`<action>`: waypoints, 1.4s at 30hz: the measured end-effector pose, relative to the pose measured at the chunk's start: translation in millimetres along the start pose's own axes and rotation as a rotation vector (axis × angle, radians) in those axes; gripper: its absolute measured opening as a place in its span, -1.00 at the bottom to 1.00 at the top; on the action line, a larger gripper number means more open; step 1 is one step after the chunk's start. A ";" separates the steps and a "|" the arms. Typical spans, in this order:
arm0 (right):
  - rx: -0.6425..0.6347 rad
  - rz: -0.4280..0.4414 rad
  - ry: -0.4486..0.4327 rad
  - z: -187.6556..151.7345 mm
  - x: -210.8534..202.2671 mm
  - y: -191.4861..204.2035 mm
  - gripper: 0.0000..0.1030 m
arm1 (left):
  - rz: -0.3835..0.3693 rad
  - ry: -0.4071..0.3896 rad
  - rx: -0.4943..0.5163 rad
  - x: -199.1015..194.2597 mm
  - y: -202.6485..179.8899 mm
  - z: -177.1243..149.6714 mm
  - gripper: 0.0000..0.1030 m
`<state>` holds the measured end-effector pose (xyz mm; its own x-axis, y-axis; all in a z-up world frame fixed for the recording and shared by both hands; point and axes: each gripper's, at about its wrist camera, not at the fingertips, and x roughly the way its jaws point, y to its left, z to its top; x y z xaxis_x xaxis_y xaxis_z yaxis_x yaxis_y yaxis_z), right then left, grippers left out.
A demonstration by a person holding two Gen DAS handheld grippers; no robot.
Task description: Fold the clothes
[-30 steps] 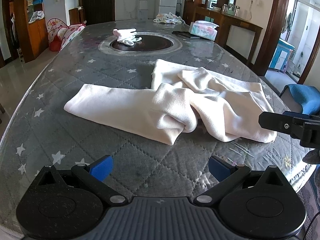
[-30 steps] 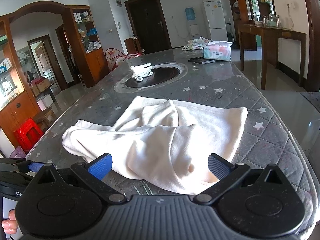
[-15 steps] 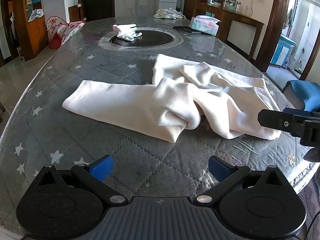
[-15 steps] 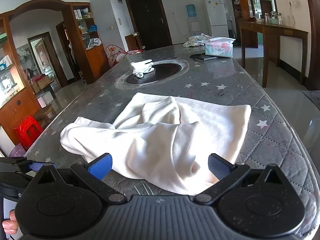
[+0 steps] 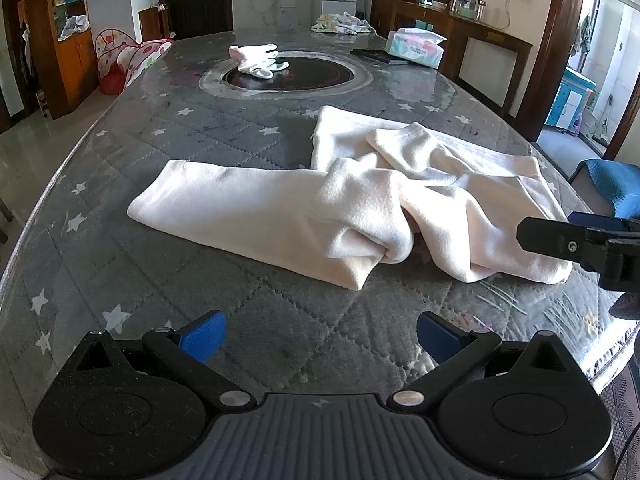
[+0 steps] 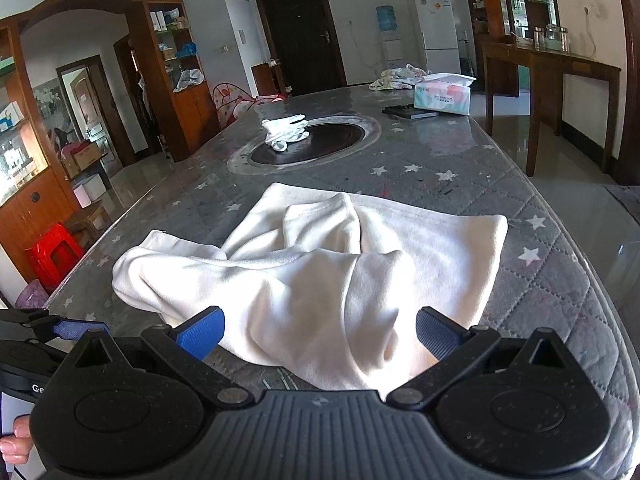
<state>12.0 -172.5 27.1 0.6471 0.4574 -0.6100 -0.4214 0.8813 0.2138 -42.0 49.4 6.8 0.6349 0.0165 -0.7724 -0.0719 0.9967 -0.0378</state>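
One cream-white garment [image 5: 352, 208] lies crumpled on the table [image 5: 168, 128], toward its near end; in the left wrist view one long flat part reaches out to 9 o'clock while the bunched folds pile up toward 3 o'clock, and in the right wrist view the cloth [image 6: 320, 272] fills the middle, its near edge just ahead of the fingertips. The left hand-held gripper [image 5: 320, 338] hangs over bare quilted, star-printed table cover at 6 o'clock of the garment, its blue-padded fingers [image 5: 202, 336] spread wide and grasping nothing. The right hand-held gripper [image 6: 320, 336] is likewise released, fingers wide apart, with the garment's near hem showing between them; whether the pads touch the cloth cannot be told. From the left view the right one's black finger [image 5: 560, 240] juts in at 3 o'clock, close to the garment's right edge. From the right view the left one's blue pad [image 6: 76, 328] shows at 8 o'clock, with fingertips of a hand [image 6: 16, 440] below it. Farther off, at 12 o'clock, a pair of white gloves [image 5: 258, 60] rests on the rim of a dark round inset [image 5: 304, 76] in the table, and a tissue box [image 5: 416, 46] stands at 1 o'clock near the far edge, beside a dark flat item [image 6: 408, 111].
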 end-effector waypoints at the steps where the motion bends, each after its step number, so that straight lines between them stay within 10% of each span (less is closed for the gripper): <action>1: -0.003 0.001 0.000 1.0 0.6 0.3 0.99 | 0.000 -0.001 0.002 0.0 0.0 0.7 1.00; 19: -0.080 -0.006 -0.006 23.8 13.3 3.5 0.74 | -0.070 -0.068 0.017 -13.4 10.2 19.7 1.00; 34: -0.128 0.035 0.031 42.0 38.1 -5.0 0.11 | -0.185 -0.206 0.061 -34.2 19.3 47.8 1.00; 42: -0.169 0.043 0.096 37.2 49.2 -10.6 -0.07 | -0.252 -0.152 0.048 -7.3 23.0 58.3 0.76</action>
<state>72.0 -155.0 23.2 0.5661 0.4740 -0.6744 -0.5537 0.8247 0.1149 -3.4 76.8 48.6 0.7365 -0.2238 -0.6383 0.1365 0.9734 -0.1838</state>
